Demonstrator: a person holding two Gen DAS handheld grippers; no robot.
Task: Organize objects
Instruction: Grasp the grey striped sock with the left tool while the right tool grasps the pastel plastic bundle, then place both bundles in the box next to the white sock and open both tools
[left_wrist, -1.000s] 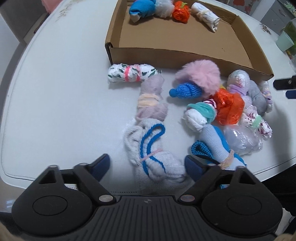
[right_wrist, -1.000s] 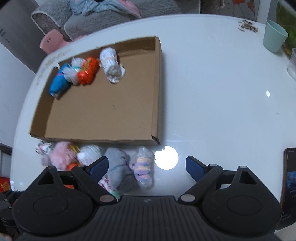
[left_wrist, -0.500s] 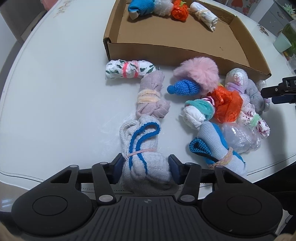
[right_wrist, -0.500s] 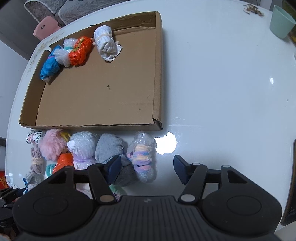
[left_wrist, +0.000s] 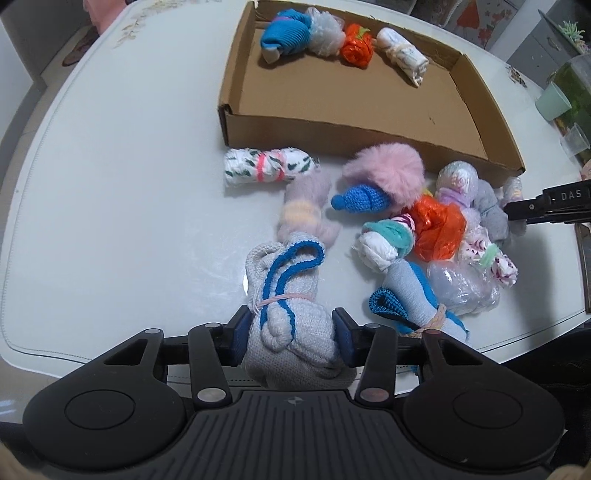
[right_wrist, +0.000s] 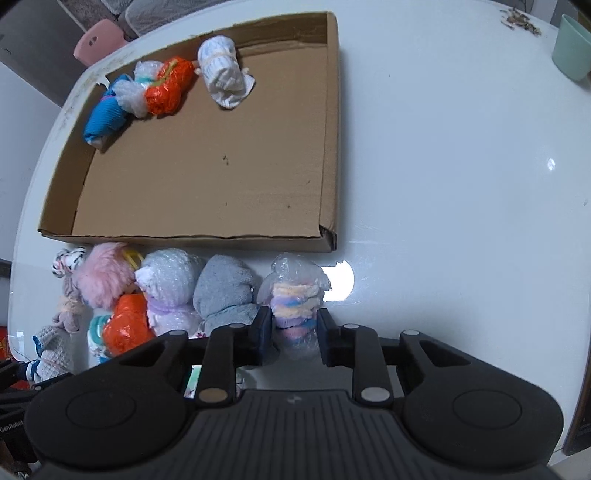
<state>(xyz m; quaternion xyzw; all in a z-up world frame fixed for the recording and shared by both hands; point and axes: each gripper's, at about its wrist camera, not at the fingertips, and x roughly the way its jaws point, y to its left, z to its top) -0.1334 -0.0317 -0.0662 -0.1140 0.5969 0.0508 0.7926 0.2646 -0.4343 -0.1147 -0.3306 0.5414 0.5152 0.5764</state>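
Socks rolled in bundles lie on the table (left_wrist: 110, 184) by the cardboard box (right_wrist: 207, 184), and with our left gripper (left_wrist: 291, 334) jaws closing on the grey-and-blue sock bundle (left_wrist: 288, 295) and our right gripper (right_wrist: 293, 330) jaws squeezing the bagged pastel socks (right_wrist: 295, 295), we should lift both straight up, slowly.

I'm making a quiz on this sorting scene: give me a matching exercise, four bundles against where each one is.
Things:
1. grey sock with blue trim
2. pastel striped bundle in clear wrap
3. orange bundle
4. pink fluffy ball

Places:
A. inside the cardboard box
B. between the right tongs
C. on the table, just outside the box's near wall
D. between the left tongs

Pairs: 1-D, 2-B, 3-A, 4-C
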